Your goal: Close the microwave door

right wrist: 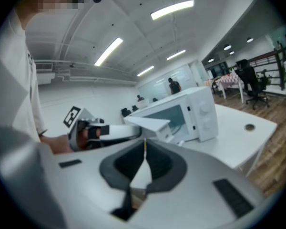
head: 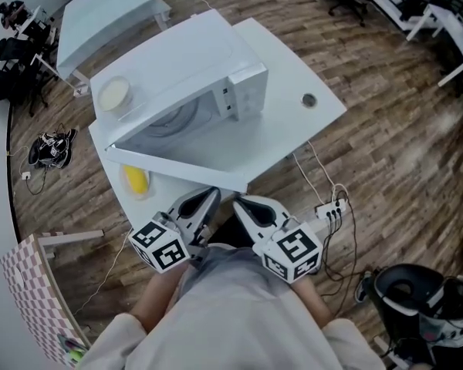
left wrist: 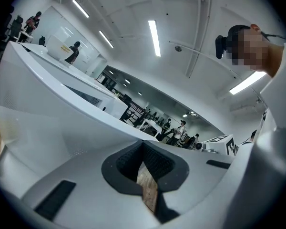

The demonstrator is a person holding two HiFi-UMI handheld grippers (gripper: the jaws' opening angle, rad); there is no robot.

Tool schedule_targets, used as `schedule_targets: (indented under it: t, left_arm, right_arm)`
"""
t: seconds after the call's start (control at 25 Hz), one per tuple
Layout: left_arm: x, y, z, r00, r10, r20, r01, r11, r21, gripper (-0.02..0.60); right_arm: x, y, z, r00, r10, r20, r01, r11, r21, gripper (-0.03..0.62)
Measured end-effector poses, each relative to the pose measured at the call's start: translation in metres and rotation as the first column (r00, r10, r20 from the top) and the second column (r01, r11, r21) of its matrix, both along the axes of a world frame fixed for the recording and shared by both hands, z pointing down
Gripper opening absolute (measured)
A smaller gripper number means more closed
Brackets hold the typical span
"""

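Observation:
A white microwave (head: 187, 60) stands on a white table (head: 293, 129). Its door (head: 177, 164) hangs wide open, swung out over the table's near edge toward me. In the right gripper view the microwave (right wrist: 202, 109) shows its cavity, and the door's edge (right wrist: 148, 123) points at the camera. My left gripper (head: 211, 195) and right gripper (head: 241, 201) are side by side just below the door's near edge, both shut and empty. The left gripper (left wrist: 144, 146) looks up at the door's underside (left wrist: 62, 104). The right gripper (right wrist: 144, 147) sees the left gripper (right wrist: 88, 128) beside it.
A pale bowl (head: 114, 93) sits on the microwave's top. A yellow object (head: 135, 179) lies on the table under the door. A small round disc (head: 309, 99) is at the table's right. A power strip (head: 329, 206) with cables hangs nearby, beside a checkered box (head: 31, 284).

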State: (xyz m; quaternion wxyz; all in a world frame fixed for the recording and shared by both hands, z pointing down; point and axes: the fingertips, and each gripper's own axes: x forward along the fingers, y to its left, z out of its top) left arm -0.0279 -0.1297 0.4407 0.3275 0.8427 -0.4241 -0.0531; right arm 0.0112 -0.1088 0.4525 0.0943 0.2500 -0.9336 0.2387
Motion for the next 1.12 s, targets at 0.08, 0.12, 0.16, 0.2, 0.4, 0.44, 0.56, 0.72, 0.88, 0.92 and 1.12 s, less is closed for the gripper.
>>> schedule_targets:
  t: [0.08,0.12,0.16,0.2,0.4,0.44,0.56,0.72,0.88,0.92,1.12]
  left_arm:
    - [0.0,-0.004,0.0,1.0,0.0,-0.011,0.0,1.0,-0.006,0.014]
    - [0.0,-0.006,0.0,1.0,0.0,-0.015,0.0,1.0,-0.009,0.014]
    - [-0.001,-0.008,0.0,1.0,-0.002,-0.019,0.001,1.0,-0.012,0.012]
    - [-0.001,-0.01,0.001,1.0,-0.005,-0.023,0.004,1.0,-0.015,0.014]
    - [-0.007,-0.019,-0.002,0.999,-0.031,-0.03,0.03,0.999,-0.015,0.014]
    - [-0.009,-0.021,-0.002,0.999,-0.036,-0.029,0.035,0.999,-0.015,0.014]
    - [-0.016,-0.024,-0.001,0.998,-0.052,-0.029,0.051,0.999,-0.018,0.014]
    - [-0.021,-0.028,0.001,0.997,-0.069,-0.028,0.069,0.997,-0.021,0.014]
    - [-0.022,-0.032,0.002,0.997,-0.073,-0.028,0.073,0.997,-0.021,0.014]
    - [-0.021,-0.033,0.002,0.997,-0.074,-0.029,0.074,0.997,-0.022,0.014]
    - [-0.021,-0.037,0.002,0.996,-0.079,-0.035,0.078,0.997,-0.023,0.014]
  right_arm:
    - [-0.001,-0.005,0.003,1.0,-0.002,-0.003,0.002,1.0,-0.013,0.025]
    - [-0.001,-0.008,0.003,1.0,-0.004,-0.004,0.004,1.0,-0.02,0.025]
    - [-0.002,-0.01,0.004,1.0,-0.007,-0.005,0.007,1.0,-0.025,0.025]
    - [-0.002,-0.013,0.004,1.0,-0.009,-0.006,0.009,1.0,-0.029,0.025]
    - [-0.005,-0.023,0.002,1.0,-0.02,-0.003,0.02,0.999,-0.036,0.025]
    - [-0.006,-0.025,0.002,1.0,-0.023,-0.002,0.023,0.999,-0.036,0.025]
    - [-0.009,-0.029,0.004,1.0,-0.031,-0.002,0.031,0.999,-0.04,0.025]
    - [-0.009,-0.033,0.005,0.999,-0.038,-0.006,0.038,0.998,-0.043,0.025]
    - [-0.009,-0.037,0.006,0.999,-0.039,-0.006,0.038,0.998,-0.041,0.025]
    - [-0.009,-0.039,0.006,0.999,-0.038,-0.006,0.038,0.998,-0.04,0.025]
    - [-0.007,-0.043,0.006,0.999,-0.037,-0.006,0.037,0.998,-0.047,0.025]
